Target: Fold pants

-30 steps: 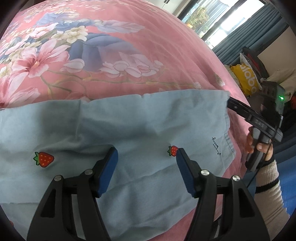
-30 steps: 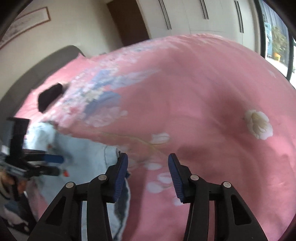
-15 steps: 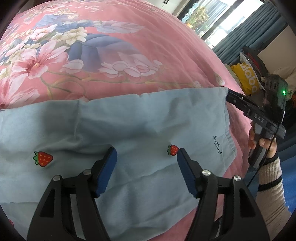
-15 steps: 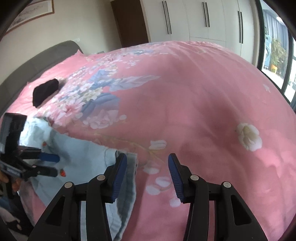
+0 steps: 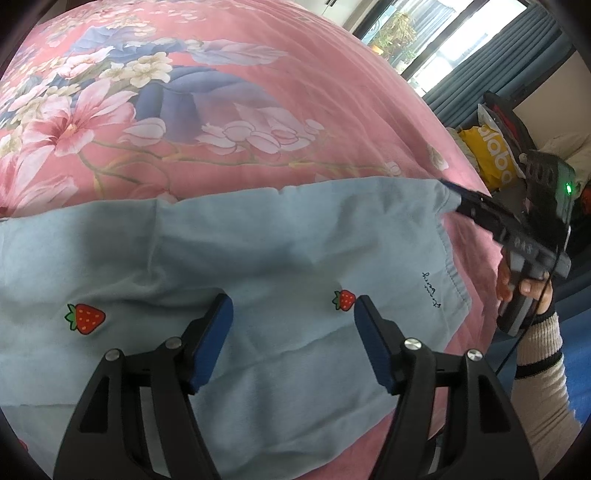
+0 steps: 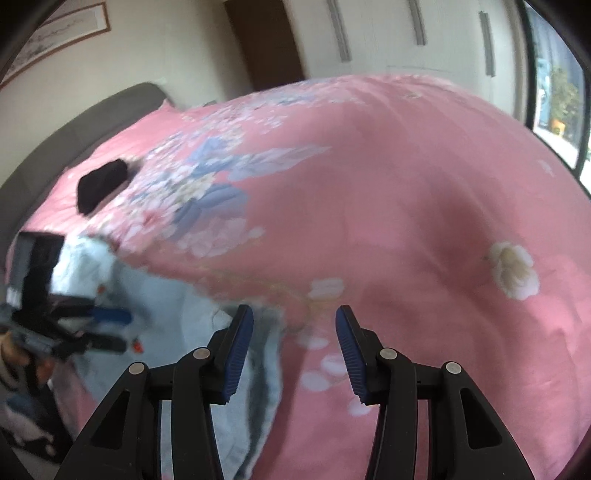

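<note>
Light blue pants (image 5: 258, 251) with red strawberry patches lie flat across the pink floral bedspread (image 5: 221, 92). My left gripper (image 5: 291, 332) is open and hovers just above the pants' middle, holding nothing. My right gripper (image 6: 293, 339) is open at the pants' waistband corner (image 6: 258, 354); in the left wrist view its tip (image 5: 454, 192) touches that far right corner. The right wrist view is blurred, and the pants (image 6: 155, 295) lie at its lower left with the left gripper (image 6: 107, 328) over them.
A black item (image 6: 101, 184) lies near the grey headboard (image 6: 92, 122). The bed edge drops off at right, with a yellow bag (image 5: 495, 162) and blue curtains (image 5: 498, 70) beyond. Wardrobe doors (image 6: 406, 33) stand behind the bed.
My right gripper has moved in along the waistband corner and its view has swung and blurred. The left gripper has stayed nearly still over the pants.
</note>
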### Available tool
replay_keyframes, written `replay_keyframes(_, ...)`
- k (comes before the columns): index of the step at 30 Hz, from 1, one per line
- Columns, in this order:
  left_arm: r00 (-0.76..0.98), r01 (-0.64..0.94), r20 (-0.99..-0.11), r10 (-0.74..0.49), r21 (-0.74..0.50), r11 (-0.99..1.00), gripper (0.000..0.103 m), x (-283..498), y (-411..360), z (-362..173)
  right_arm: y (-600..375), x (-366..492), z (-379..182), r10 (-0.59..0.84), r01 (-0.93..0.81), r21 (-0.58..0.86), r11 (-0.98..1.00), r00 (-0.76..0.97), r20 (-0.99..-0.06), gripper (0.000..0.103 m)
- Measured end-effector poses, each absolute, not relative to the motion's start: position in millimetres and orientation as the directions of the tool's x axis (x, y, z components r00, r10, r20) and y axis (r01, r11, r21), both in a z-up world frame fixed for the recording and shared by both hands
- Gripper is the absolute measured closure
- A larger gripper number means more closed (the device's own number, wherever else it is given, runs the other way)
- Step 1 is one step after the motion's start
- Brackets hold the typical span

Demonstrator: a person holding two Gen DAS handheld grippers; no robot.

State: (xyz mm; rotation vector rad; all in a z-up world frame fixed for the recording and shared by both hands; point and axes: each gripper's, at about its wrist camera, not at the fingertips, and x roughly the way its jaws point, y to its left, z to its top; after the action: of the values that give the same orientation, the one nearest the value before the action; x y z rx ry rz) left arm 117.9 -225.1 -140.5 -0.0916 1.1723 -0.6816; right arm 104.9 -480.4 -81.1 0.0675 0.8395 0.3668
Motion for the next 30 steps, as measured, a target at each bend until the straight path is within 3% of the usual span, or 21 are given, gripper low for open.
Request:
replay_keyframes(5,0.216,0.446,-0.818,-0.533,-0.403,0.799,0.034,116.9,-226.2,-140.0,-471.9,103.8,-84.9,0.328,-0.318,0.162,0.934,0.584,-0.743,0.055)
replay_keyframes(12,0.207,0.44,-0.814,-0.542,-0.418,0.795,0.034,119.3,-223.7,-140.3,-479.4,137.1,-109.0,0.457,-0.314,0.341,0.886,0.469,-0.756,0.055)
replay_keyframes(14,0.202,0.435,-0.814,-0.544,-0.423,0.795,0.034,119.5,-222.5,-139.1,-471.7,133.3,-104.7,0.474,-0.344,0.339,0.876,0.482,-0.737,0.082)
replay_keyframes(15,0.199,0.432,-0.816,-0.542,-0.423,0.796,0.034,119.4,-221.3,-138.2,-468.1,130.1,-101.8,0.462,-0.349,0.319,0.881,0.494,-0.737,0.089)
replay_keyframes(19,0.198,0.43,-0.812,-0.549,-0.431,0.793,0.034,116.0,-219.1,-132.5,-469.9,114.6,-83.2,0.409,-0.336,0.252,0.908,0.578,-0.706,0.098)
replay_keyframes(21,0.203,0.438,-0.814,-0.544,-0.421,0.794,0.034,115.2,-221.5,-132.8,-475.7,115.3,-79.8,0.374,-0.3,0.234,0.925,0.609,-0.7,0.099)
replay_keyframes(25,0.195,0.437,-0.835,-0.514,-0.395,0.808,0.027,117.5,-230.3,-141.8,-472.5,143.5,-115.3,0.297,-0.2,0.225,0.954,0.499,-0.814,0.099)
replay_keyframes(27,0.202,0.457,-0.84,-0.504,-0.374,0.807,0.027,113.8,-232.0,-139.7,-471.4,142.1,-112.5,0.279,-0.177,0.217,0.96,0.522,-0.806,0.099)
replay_keyframes(29,0.196,0.465,-0.839,-0.508,-0.376,0.801,0.027,110.5,-229.1,-136.6,-479.6,132.4,-95.4,0.289,-0.145,0.252,0.957,0.582,-0.76,0.094)
replay_keyframes(30,0.192,0.463,-0.835,-0.515,-0.386,0.798,0.027,108.7,-225.1,-134.5,-483.8,127.8,-87.7,0.272,-0.118,0.254,0.96,0.604,-0.749,0.083)
